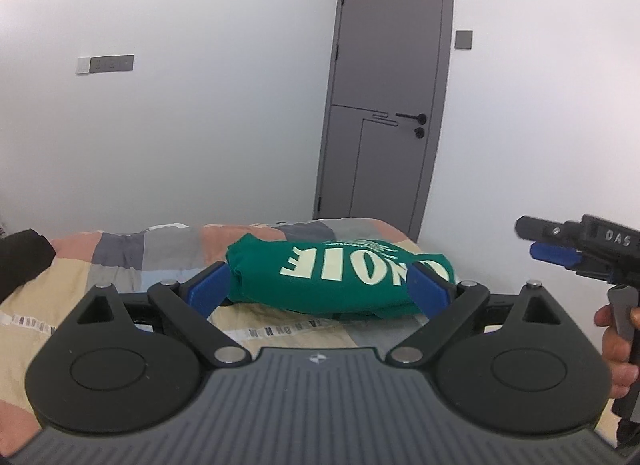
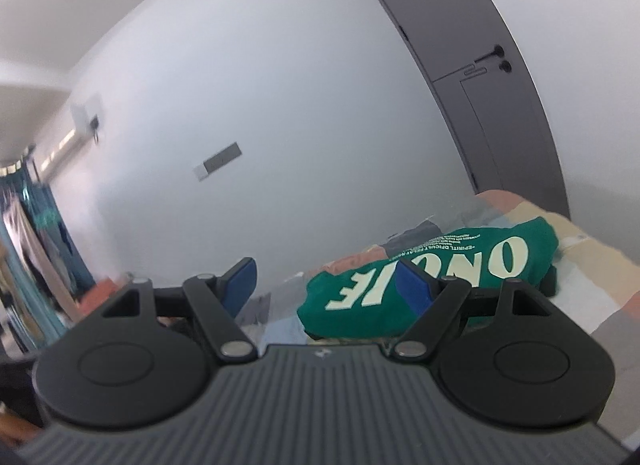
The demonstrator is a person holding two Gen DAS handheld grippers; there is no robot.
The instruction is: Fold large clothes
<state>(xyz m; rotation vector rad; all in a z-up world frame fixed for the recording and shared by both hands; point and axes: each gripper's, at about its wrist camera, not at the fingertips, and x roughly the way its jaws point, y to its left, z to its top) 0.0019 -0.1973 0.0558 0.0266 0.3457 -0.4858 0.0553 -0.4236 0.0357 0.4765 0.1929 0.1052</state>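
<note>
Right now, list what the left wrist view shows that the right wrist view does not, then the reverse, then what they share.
Only the left wrist view: the right gripper from outside, held in a hand at the right edge, and a dark garment at the left edge.

Only the right wrist view: hanging clothes at far left and a white wall unit.

Both: the folded green shirt with pale lettering lying on the patchwork bedcover, the grey door, the wall switch plate, and open jaws with nothing between them.

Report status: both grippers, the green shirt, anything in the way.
Left gripper open, empty. Right gripper open, empty. Green shirt folded on patchwork bed cover, untouched. Nothing blocking.
</note>
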